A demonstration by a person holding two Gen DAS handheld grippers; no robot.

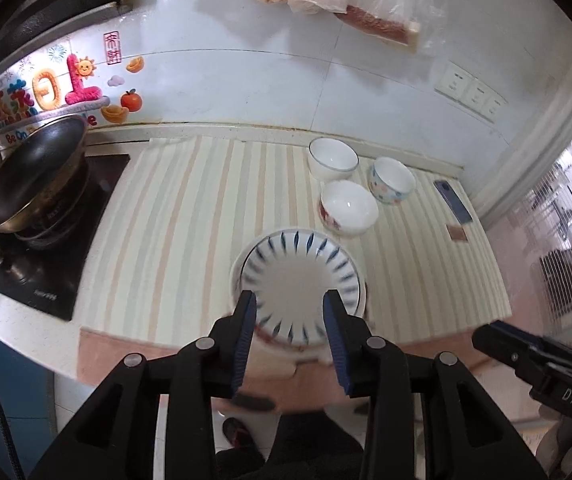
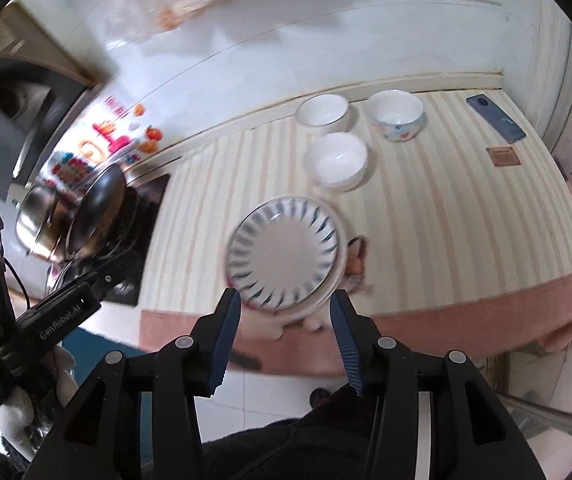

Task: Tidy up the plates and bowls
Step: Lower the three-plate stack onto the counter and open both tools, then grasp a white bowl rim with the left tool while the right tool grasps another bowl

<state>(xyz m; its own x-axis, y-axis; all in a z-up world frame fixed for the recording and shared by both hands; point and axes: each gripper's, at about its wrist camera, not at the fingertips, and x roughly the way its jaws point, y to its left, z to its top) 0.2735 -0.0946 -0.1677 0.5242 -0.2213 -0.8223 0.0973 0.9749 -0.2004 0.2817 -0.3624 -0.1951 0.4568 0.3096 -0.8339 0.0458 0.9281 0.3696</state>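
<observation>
1. Plate stack (image 1: 300, 276) lies on the cloth (image 1: 190, 220) at the table's near edge.
2. Three bowls sit beyond it: one (image 1: 348, 206) just past the plates, one (image 1: 332, 158) farther back, one (image 1: 392, 180) to the right.
3. Phone (image 1: 452, 202) lies right of the bowls.
4. Wok (image 1: 32, 176) sits on the stove (image 1: 46, 264), far left.
5. Wall sockets (image 1: 472, 92) are behind, right.

Both grippers (image 1: 290, 300) (image 2: 286, 300) agape, empty

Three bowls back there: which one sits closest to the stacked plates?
The white bowl with red flowers, directly behind the plates. The plain white bowl and dotted bowl sit farther back.
</observation>
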